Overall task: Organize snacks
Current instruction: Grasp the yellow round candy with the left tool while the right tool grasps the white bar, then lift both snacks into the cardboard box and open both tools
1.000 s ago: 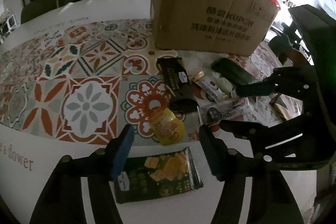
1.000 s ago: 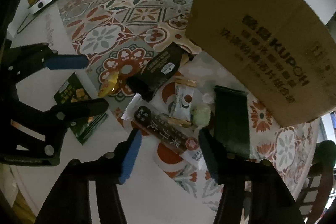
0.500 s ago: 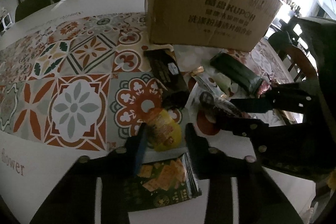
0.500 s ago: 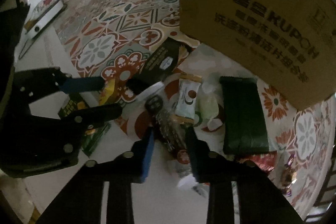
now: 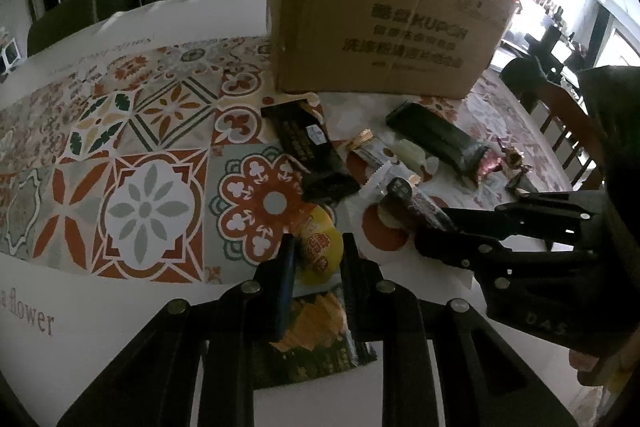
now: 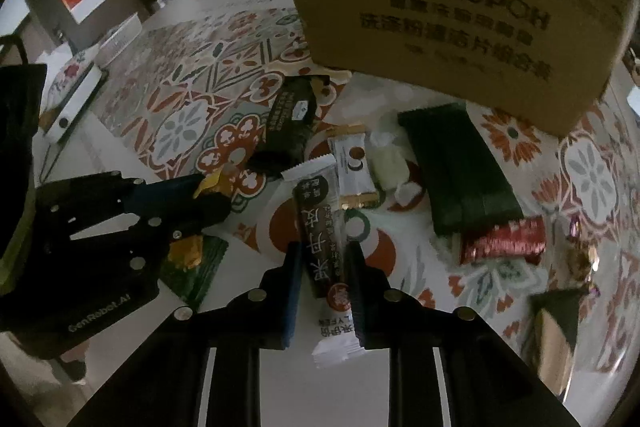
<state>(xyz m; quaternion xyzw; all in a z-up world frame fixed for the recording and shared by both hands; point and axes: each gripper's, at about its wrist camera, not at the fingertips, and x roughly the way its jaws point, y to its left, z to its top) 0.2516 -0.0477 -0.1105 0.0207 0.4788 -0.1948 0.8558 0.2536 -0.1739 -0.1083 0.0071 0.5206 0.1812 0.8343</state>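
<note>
In the left wrist view my left gripper [image 5: 318, 241] is shut on a round yellow snack packet [image 5: 324, 255] that lies on the patterned tablecloth [image 5: 152, 211]. The right wrist view shows that gripper [image 6: 216, 197] from the side, with the yellow packet [image 6: 212, 183] in its tips. My right gripper [image 6: 323, 251] has its pads against a long dark snack bar [image 6: 318, 219], and its jaws are still closing on it. From the left wrist view the right gripper [image 5: 424, 227] holds the bar [image 5: 404, 193] low over the cloth. A brown cardboard box [image 5: 380, 27] stands upright behind the snacks.
A green cracker packet [image 5: 316, 331] lies under the left fingers. Between grippers and box lie a black packet [image 6: 292, 115], a white-and-gold bar [image 6: 352, 163], a pale candy [image 6: 388, 163], a dark green pack [image 6: 456, 167] and a red wrapper [image 6: 504, 239]. A wooden chair [image 5: 568, 123] stands right.
Both grippers went from wide open to closed: the left over the yellow packet, the right over the dark bar. The right gripper also rolled and moved in a little.
</note>
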